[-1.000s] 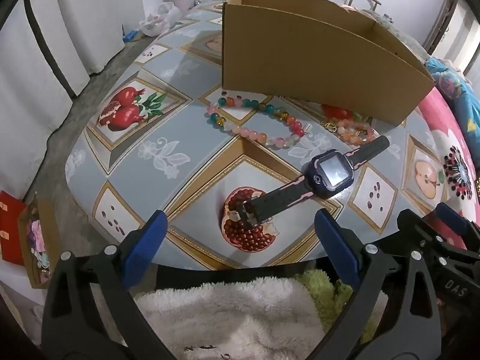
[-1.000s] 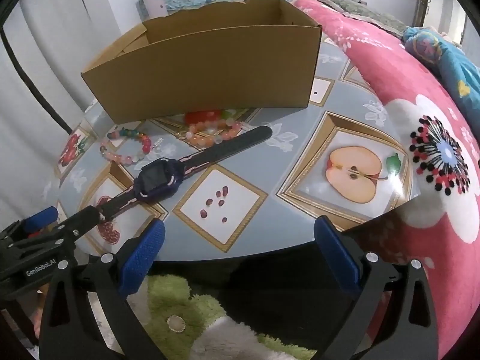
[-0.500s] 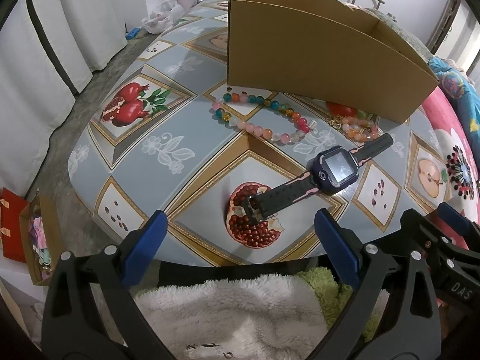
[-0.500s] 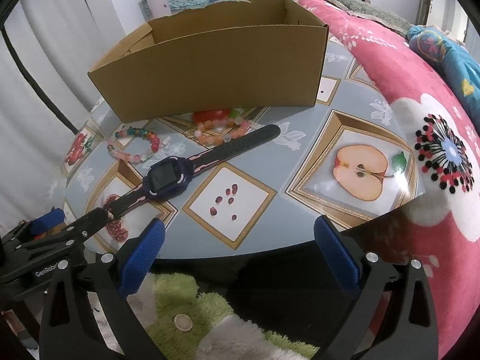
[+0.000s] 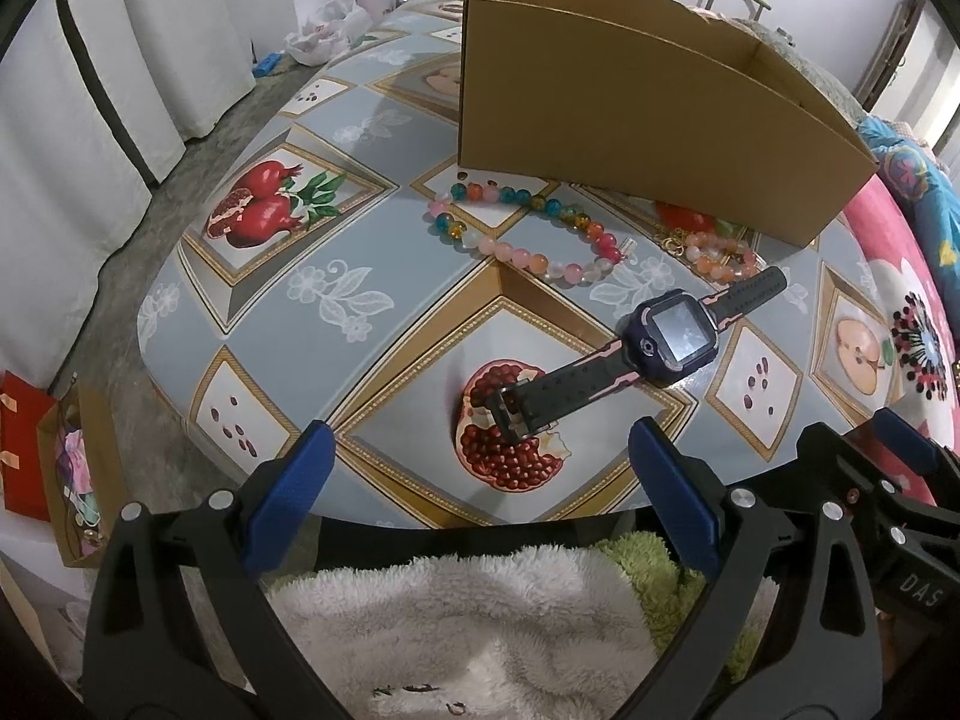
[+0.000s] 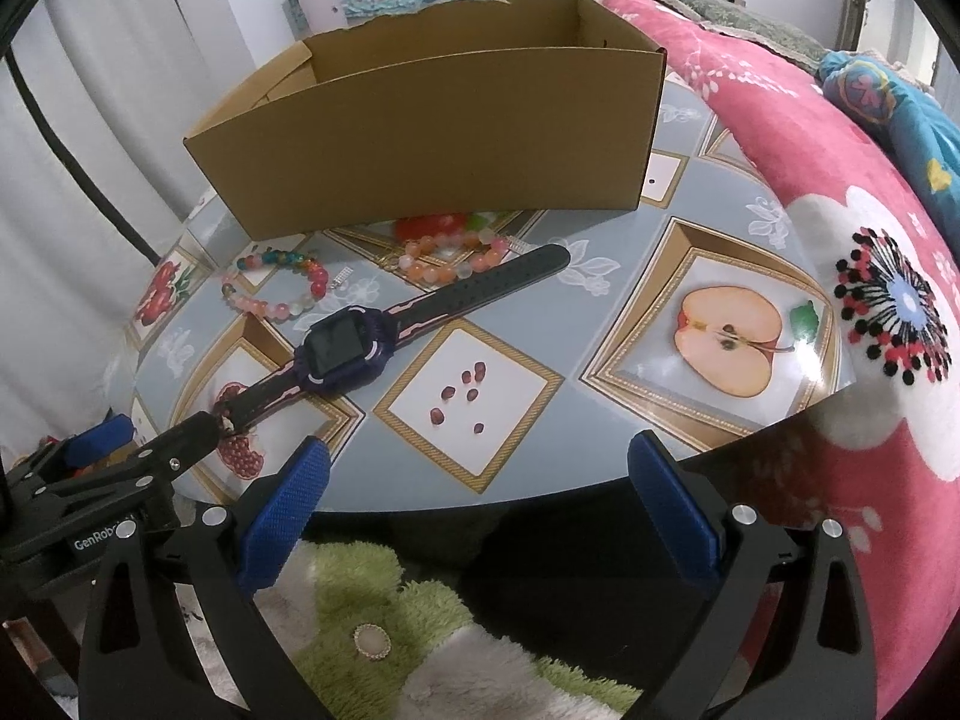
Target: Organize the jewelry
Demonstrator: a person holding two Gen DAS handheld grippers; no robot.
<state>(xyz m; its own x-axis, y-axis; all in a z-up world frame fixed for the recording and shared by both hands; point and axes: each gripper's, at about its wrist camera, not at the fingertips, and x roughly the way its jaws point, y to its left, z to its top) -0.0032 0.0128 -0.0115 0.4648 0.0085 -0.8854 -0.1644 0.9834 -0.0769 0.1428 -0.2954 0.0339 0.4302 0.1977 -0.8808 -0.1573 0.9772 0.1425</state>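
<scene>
Watch (image 5: 654,354) lies flat in front of the box (image 5: 636,114), beyond both tongs; left gripper (image 5: 480,480) spread wide, empty; right gripper (image 6: 480,480) likewise spread, empty.

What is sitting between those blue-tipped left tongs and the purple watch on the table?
Nothing visible. The left tongs are open at the table's near edge, and only bare tablecloth lies before the watch, whose buckle end points toward them.
</scene>
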